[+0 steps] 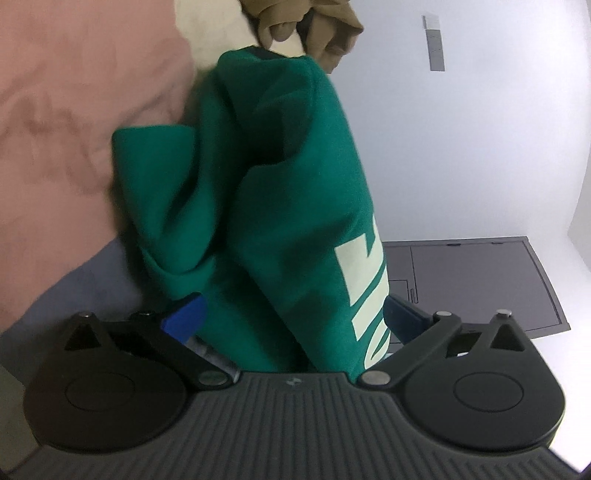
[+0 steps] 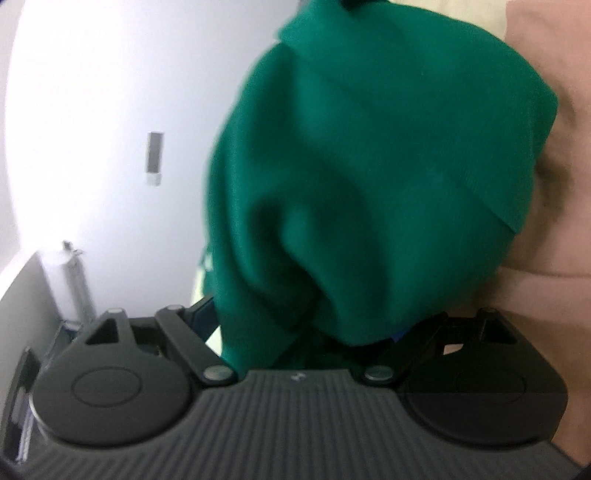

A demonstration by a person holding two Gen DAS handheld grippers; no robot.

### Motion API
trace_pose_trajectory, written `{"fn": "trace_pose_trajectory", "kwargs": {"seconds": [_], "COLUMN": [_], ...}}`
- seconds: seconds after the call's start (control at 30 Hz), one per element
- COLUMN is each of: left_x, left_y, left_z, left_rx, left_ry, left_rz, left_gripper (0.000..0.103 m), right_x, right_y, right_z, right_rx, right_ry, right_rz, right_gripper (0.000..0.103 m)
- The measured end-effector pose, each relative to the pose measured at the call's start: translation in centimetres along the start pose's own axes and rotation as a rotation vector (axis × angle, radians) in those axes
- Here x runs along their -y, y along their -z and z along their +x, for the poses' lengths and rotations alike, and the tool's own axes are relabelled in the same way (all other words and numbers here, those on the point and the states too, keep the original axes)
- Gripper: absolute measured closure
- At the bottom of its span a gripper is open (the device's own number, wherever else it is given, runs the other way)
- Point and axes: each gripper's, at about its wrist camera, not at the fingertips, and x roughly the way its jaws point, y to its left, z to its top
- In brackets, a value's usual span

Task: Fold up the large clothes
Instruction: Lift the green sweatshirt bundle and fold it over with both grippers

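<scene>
Left wrist view: the left gripper [image 1: 291,314] has its jaws spread wide, a bright blue pad showing on the left finger and a darker blue one on the right. Between them hangs a bunched green sweatshirt [image 1: 258,206] — thick, matte, fleece-like knit, gathered into deep soft folds and rising away from the jaws like a drooping column. Pale block lettering [image 1: 365,288] runs down the cloth just inside the right jaw. The fabric fills the gap, yet the pads stand apart from it rather than pinching. Left of the jaws lies a crumpled pink cloth [image 1: 74,122]; beyond the sweatshirt's far end sits a tan garment [image 1: 314,26]. Right of the jaws, a flat dark grey mat [image 1: 480,284] rests on a white tabletop [image 1: 461,147].

Right wrist view, blurred: the right gripper [image 2: 306,325] also stands wide, its fingertips mostly hidden under a rounded green mass of the same sweatshirt, which drapes over and between the jaws. A ribbed hem edge shows up and to the right.

Judgement: this looks like a release — the garment being let down onto the surface. Next it needs spreading flat, each gripper finding an edge or shoulder before any fold.
</scene>
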Motion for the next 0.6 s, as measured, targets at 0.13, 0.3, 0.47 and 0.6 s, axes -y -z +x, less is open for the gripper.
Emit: {"fn": "trace_pose_trajectory", "kwargs": {"seconds": [0.13,0.3,0.47,0.6], "left_x": [-0.1,-0.7,-1.2,-0.7], "left_y": [0.6,2.0,0.9,-0.2], "left_z": [0.3,0.3,1.5,1.5], "left_rx": [-0.032,-0.039,0.046,0.077], "left_ry": [-0.019,-0.073,-0.011,0.035], "left_rz": [-0.015,-0.03,-0.102,-0.107], "left_gripper": [0.0,0.0,0.0,0.0], "right_x": [-0.1,-0.7,-0.3,-0.1], "right_y": [0.0,-0.2,-0.1,0.2], "right_z": [1.7,1.9,1.8,2.5], "right_rx": [0.012,0.015,0.013,0.021], "right_ry": [0.065,0.087,0.076,0.077], "right_rz": [-0.038,-0.049,-0.049,-0.072], "right_gripper": [0.007,0.007,0.007,0.009]}}
